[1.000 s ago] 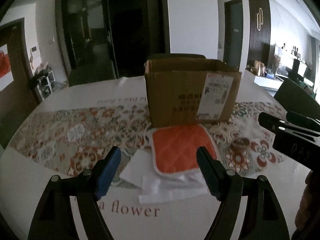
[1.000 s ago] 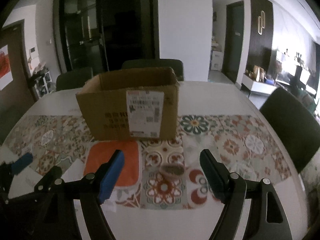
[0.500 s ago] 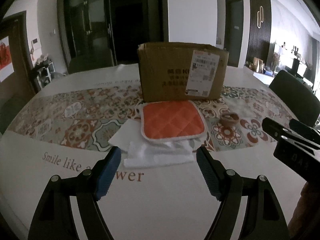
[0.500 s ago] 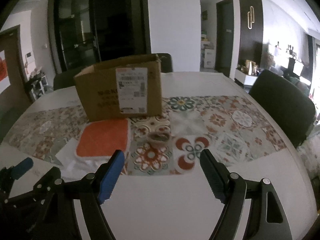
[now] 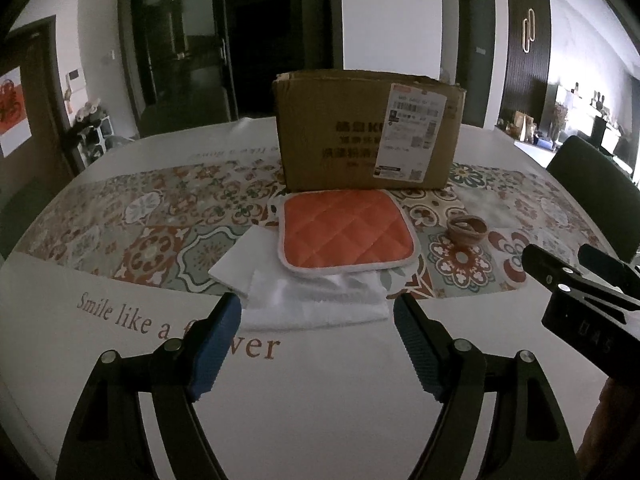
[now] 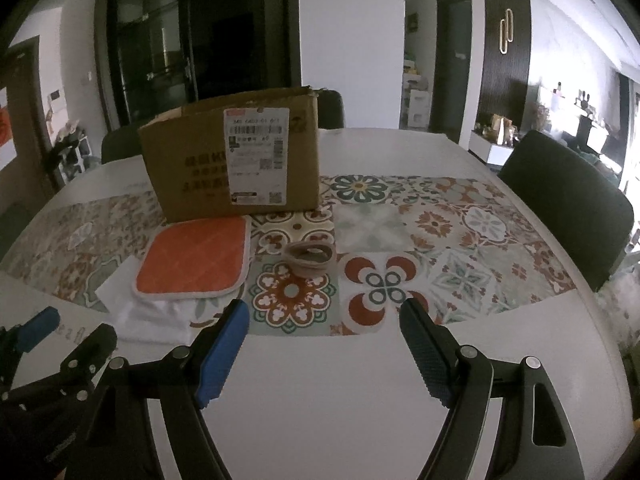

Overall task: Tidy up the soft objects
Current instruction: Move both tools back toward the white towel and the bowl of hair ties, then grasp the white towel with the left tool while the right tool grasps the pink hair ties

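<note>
Both wrist cams look across a white worktop with a patterned tile runner across the middle. The left hand-held gripper has its jaws spread wide with nothing between the blue pads, just bare worktop and some of the printed lettering. Same for the right hand-held gripper: wide open, holding nothing, sitting over the near edge of the runner.

The soft stuff is in one little pile. From the left cam, an orange quilted pot holder lies flat at about 12 o'clock from the gripper, right in front of a cardboard box that stands upright with a shipping label facing the camera. The pot holder's near edge overlaps a folded white cloth, which pokes out toward the gripper and nearly reaches the gap between the fingertips. A flat white sheet sticks out from under the pile at roughly 10 o'clock; can't tell if it's paper or fabric.

At about 2 o'clock sits a small brownish ring-shaped thing, just beside the pot holder but not touching. From the right cam it's at 12 o'clock, pot holder at 11. Dark chair at the far right.
</note>
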A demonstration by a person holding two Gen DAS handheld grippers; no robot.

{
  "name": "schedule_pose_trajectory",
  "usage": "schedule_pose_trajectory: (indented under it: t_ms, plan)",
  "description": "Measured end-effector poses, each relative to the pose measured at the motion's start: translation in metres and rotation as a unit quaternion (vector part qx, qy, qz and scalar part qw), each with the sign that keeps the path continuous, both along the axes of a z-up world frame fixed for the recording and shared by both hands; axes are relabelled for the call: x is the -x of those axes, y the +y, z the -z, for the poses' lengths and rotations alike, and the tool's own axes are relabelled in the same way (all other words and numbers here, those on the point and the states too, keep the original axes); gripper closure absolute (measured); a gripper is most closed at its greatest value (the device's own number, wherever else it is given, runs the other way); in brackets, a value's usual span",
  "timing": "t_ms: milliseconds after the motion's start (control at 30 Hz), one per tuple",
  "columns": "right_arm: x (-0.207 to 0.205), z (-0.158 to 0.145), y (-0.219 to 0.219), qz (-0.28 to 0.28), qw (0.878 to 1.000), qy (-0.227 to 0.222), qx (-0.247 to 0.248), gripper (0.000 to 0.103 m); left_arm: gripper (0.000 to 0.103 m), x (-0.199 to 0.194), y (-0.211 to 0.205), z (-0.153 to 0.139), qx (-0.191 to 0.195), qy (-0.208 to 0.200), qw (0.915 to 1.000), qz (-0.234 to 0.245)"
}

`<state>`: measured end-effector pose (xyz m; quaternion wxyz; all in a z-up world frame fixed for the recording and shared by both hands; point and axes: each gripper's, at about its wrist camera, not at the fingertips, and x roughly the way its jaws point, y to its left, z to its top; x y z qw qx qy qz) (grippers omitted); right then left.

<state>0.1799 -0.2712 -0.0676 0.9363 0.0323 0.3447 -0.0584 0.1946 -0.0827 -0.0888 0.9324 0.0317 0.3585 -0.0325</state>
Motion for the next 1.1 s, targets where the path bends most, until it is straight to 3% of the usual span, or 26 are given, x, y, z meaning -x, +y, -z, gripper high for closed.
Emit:
schedule_pose_trajectory:
  t_ms: [200, 533, 867, 1033, 1100]
  plan:
    - [-0.023, 0.006, -0.005, -0.021, 1.000, 0.016, -0.009, 0.024, 0.024, -0.018, -0.006, 0.009, 0.009, 0.011, 0.9998, -0.010]
    - [-0.067, 0.034, -0.013, -0.042, 0.996, 0.074, -0.033, 0.024, 0.024, -0.057, -0.014, 0.040, 0.027, 0.095, 0.9950, -0.013]
    - [-0.079, 0.043, -0.008, -0.054, 0.994, 0.089, -0.032, 0.024, 0.025, -0.072, -0.011, 0.060, 0.032, 0.133, 0.9902, -0.030]
    - [-0.081, 0.045, -0.008, -0.053, 0.994, 0.091, -0.037, 0.024, 0.035, -0.071, -0.015, 0.061, 0.017, 0.121, 0.9922, -0.024]
    - [-0.081, 0.045, -0.009, -0.051, 0.994, 0.093, -0.040, 0.024, 0.058, -0.069, -0.014, 0.059, 0.017, 0.111, 0.9935, -0.018]
